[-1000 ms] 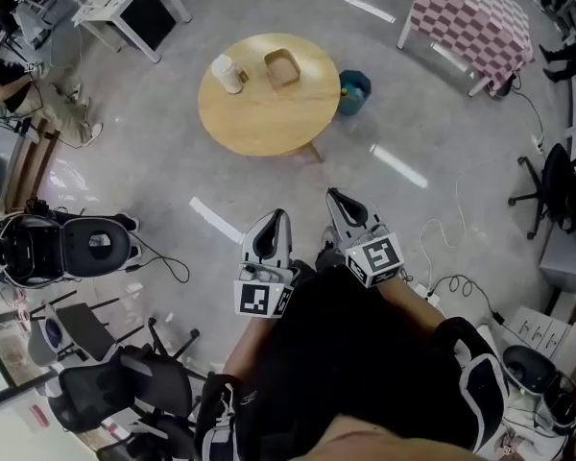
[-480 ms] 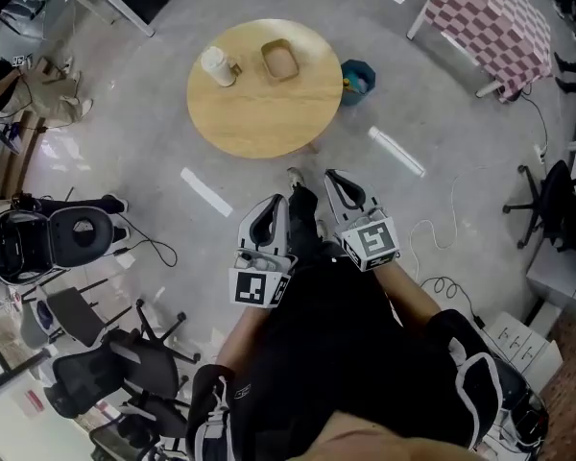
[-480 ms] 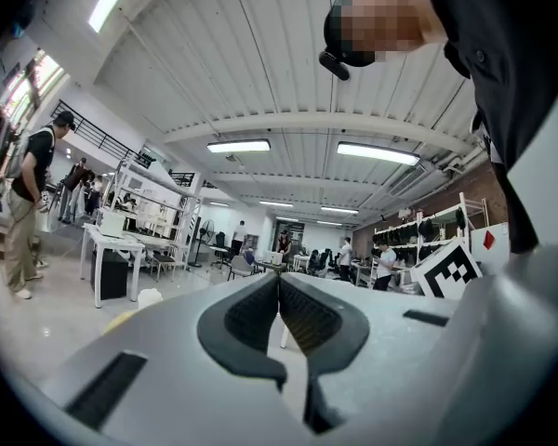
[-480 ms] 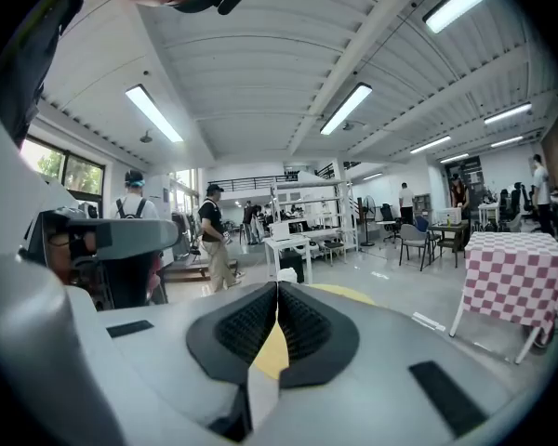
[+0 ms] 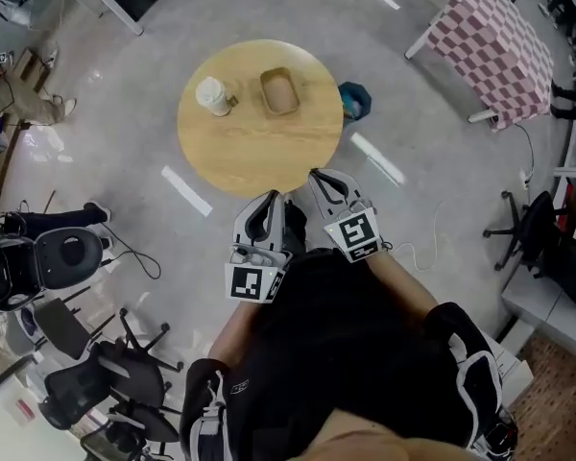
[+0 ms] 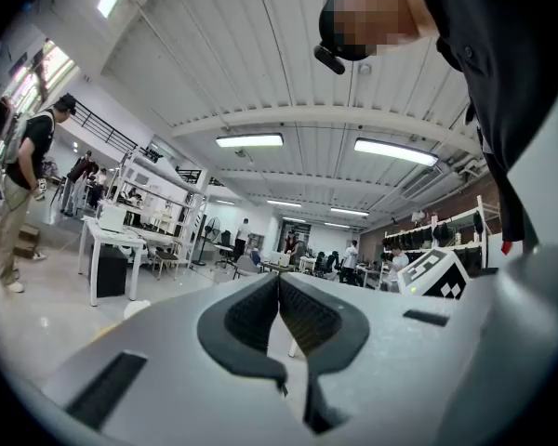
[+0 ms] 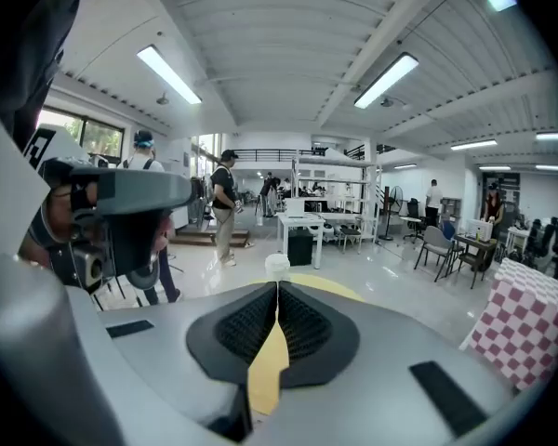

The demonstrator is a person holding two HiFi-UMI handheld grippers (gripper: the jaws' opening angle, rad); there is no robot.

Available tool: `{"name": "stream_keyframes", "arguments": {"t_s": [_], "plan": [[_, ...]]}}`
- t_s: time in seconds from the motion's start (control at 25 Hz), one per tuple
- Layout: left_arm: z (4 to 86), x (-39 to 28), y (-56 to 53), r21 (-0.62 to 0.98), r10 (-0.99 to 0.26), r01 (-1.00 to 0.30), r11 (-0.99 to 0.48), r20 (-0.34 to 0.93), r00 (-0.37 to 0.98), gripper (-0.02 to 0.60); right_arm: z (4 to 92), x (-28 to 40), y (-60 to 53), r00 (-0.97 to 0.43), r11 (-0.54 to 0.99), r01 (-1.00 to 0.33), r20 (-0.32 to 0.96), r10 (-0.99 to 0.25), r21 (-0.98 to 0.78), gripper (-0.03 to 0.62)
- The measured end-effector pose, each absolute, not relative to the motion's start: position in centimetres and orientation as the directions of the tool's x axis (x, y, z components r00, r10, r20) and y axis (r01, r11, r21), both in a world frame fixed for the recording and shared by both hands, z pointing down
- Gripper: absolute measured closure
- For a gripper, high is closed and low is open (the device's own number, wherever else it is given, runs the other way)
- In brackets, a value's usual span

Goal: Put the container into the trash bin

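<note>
Two abreast: left gripper [image 5: 272, 202], right gripper [image 5: 320, 176]

The round desk [image 5: 259, 147] is pale wood with a smooth, satin top. On it, the container [image 5: 279, 91] looks like matt brown card or pulp. The cup [image 5: 212, 95] is white and smooth, paper or plastic, I can't tell which. The trash bin [image 5: 355, 100] looks like teal plastic. The floor [image 5: 125, 152] is grey, polished and glossy, with the ceiling lights reflected in it. A checked cloth [image 5: 494, 46] hangs soft and matt. The left claw [image 5: 272, 200] and right claw [image 5: 319, 176] have matt grey plastic shells, and their pads [image 7: 302, 328] are black and roughly ribbed.
</note>
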State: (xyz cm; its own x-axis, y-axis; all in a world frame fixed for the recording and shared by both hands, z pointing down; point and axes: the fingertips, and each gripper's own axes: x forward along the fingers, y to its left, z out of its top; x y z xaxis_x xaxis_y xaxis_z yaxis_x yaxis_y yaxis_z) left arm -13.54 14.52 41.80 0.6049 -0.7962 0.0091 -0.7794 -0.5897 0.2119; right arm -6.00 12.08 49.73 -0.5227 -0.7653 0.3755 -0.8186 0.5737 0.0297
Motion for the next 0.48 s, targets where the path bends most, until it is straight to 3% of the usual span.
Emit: {"name": "stream_keyframes", "arguments": {"t_s": [0.28, 0.48], "plan": [[42.3, -13.7, 5.7, 0.223, -0.813, -0.794, -0.566, 0.008, 0.582, 0.571, 54.7, -5.9, 2.3, -0.511, 0.635, -0.765, 0.504, -0.696, 0.102, 0.565], [43.2, -12.8, 2.7, 0.243, -0.826, -0.807, -0.538, 0.039, 0.563, 0.571, 61.2, -5.4, -1.5, -0.502, 0.745, -0.657, 0.671, -0.545, 0.114, 0.563]]}}
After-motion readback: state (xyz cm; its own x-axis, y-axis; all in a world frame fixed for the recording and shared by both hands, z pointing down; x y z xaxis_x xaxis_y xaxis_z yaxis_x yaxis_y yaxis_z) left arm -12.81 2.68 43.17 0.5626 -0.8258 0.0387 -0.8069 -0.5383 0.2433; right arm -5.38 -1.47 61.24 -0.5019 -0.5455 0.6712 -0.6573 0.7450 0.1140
